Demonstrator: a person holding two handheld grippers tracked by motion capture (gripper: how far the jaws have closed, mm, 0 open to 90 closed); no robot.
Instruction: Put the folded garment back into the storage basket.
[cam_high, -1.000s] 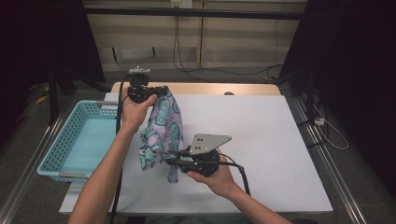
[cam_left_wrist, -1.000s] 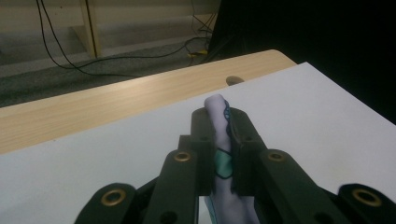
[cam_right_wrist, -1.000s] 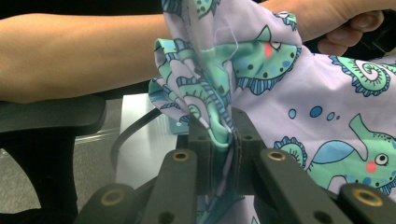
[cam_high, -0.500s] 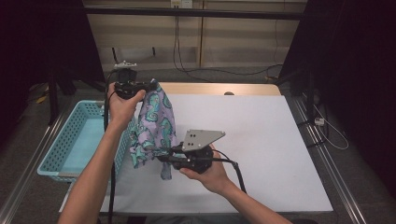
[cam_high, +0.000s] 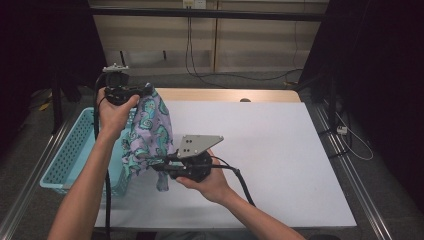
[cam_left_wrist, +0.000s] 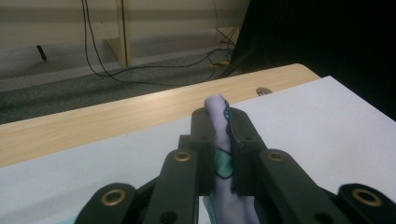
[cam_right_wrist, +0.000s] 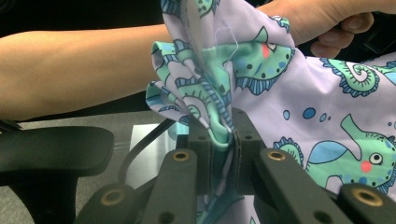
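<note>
A lilac cloth printed with green seahorses hangs in the air between both hands, over the table's left edge. My left gripper is raised at the upper left and is shut on the cloth's top edge; in the left gripper view a fold of cloth sticks up between the black jaws. My right gripper, lower and nearer, is shut on a bunched lower part of the cloth. The cloth stretches slanted between the two grips.
A light blue plastic basket stands on the floor side just left of the white table. A wooden strip runs along the table's far edge. Cables lie on the floor beyond.
Both hands have carried the cloth to the left and a little upward, toward the basket. The left gripper now sits higher and further left; both grips on the cloth are unchanged.
</note>
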